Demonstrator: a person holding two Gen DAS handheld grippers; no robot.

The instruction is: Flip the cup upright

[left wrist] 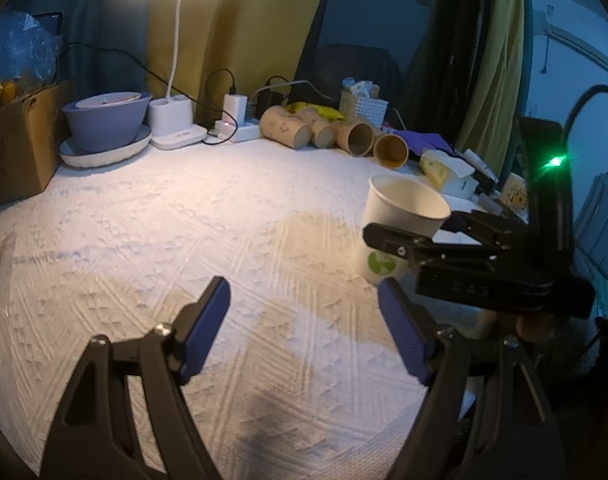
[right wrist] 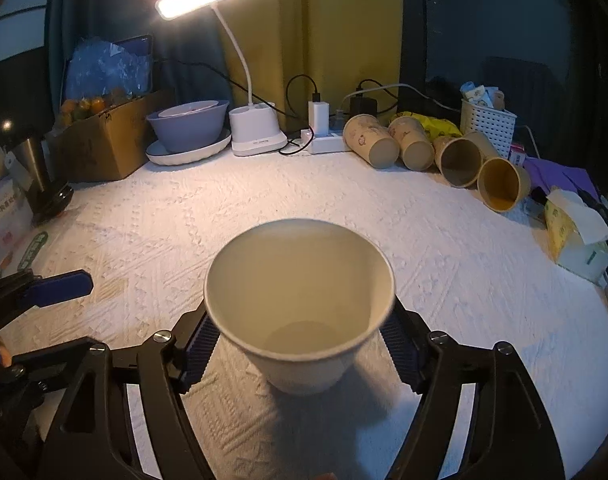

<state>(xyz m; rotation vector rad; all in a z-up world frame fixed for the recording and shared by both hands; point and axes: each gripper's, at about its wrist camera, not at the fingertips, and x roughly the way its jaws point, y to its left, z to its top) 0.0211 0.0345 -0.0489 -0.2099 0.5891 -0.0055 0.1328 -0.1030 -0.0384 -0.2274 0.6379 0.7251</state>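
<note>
A white paper cup [right wrist: 299, 304] stands upright on the white textured cloth, mouth up, between the blue pads of my right gripper [right wrist: 299, 340]. The pads sit against its sides, so the gripper is shut on the cup. In the left wrist view the same cup [left wrist: 400, 216] stands at the right with a green logo, and the right gripper's black fingers [left wrist: 408, 242] cross in front of it. My left gripper [left wrist: 304, 320] is open and empty over the cloth, left of the cup. One left finger [right wrist: 59, 284] shows at the left edge of the right wrist view.
Several brown paper cups [right wrist: 436, 152] lie on their sides at the back right. A desk lamp [right wrist: 255, 132], a power strip [right wrist: 328, 142], a purple bowl on a plate [right wrist: 187, 128], a cardboard box [right wrist: 103, 144], a white basket [right wrist: 488, 124] and a tissue pack [right wrist: 572, 236] line the edges.
</note>
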